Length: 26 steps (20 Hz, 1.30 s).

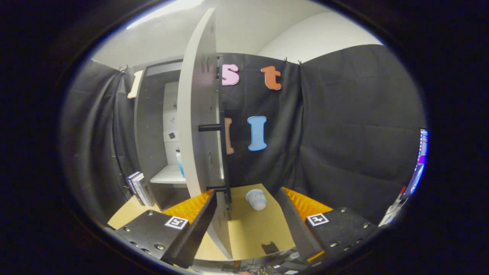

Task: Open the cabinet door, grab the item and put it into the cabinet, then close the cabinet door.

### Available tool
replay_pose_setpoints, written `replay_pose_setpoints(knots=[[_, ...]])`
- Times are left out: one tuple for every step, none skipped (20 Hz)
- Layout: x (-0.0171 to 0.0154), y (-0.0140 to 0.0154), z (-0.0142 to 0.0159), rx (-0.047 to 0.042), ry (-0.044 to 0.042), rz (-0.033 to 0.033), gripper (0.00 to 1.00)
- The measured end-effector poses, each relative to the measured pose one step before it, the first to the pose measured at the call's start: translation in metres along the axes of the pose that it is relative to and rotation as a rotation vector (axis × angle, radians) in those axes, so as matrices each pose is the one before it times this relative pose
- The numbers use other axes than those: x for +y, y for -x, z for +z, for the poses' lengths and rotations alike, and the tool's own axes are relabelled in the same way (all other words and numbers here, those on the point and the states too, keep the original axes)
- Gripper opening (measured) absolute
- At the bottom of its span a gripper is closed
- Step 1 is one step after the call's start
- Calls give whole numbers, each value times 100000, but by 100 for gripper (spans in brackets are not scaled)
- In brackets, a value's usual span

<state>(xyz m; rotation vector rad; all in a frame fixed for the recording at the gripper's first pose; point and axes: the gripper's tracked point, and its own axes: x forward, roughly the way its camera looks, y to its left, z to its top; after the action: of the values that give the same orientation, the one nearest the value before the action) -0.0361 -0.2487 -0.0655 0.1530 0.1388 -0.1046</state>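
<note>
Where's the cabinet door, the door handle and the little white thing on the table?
cabinet door (195, 114), gripper view, on its flat white face.
door handle (209, 127), gripper view, on the dark bar's middle.
little white thing (256, 199), gripper view, on its rounded top, beyond the open fingers.

A tan tabletop (252, 229) in the lower middle of the frame carries a small pale rounded object (256, 199), a small dark clip (270, 247) near its front edge, the cabinet (153, 126) and leaning books (138, 188) at lower left.
</note>
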Motion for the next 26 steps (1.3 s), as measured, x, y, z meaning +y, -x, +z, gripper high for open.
replay_pose_setpoints(knots=[[522, -49, -167, 26, 260, 2245, 97], [669, -58, -19, 164, -54, 2752, 97], [1183, -88, -3, -155, -55, 2792, 97], [1178, -145, 24, -284, 338, 3215, 97], [1227, -346, -46, -203, 226, 3341, 97], [1044, -299, -74, -235, 342, 3281, 97], [1132, -466, -6, 7, -65, 3281, 97], [1214, -378, -31, -20, -227, 3106, 97], [1032, -520, 39, -33, -126, 2512, 97], [734, -639, -110, 152, 238, 1284, 97], [576, -652, -39, -103, 1347, 948, 97], [543, -826, -137, 250, 1424, 911, 97], [1178, 1034, 197, -605, -514, 2232, 97], [730, -2020, -311, 367, -1433, 2930, 98], [834, -766, -190, 581, -1065, 2163, 98], [611, -749, 10, -34, -597, 1964, 98], [811, -761, 74, 63, 575, 1789, 98], [727, -829, 19, -4, 1119, 808, 99], [780, -877, 199, -639, 611, 1369, 100], [1081, -902, -230, 504, 488, 1005, 100], [996, -1124, 285, -1563, 1283, 794, 100], [835, -1198, 129, -511, 1620, 331, 100], [753, -995, 94, -84, 521, -38, 100], [747, -1047, -175, 251, -208, 24, 100], [639, -1094, -79, 403, -1277, 73, 100], [641, -1053, -212, 424, -1036, 380, 100]])
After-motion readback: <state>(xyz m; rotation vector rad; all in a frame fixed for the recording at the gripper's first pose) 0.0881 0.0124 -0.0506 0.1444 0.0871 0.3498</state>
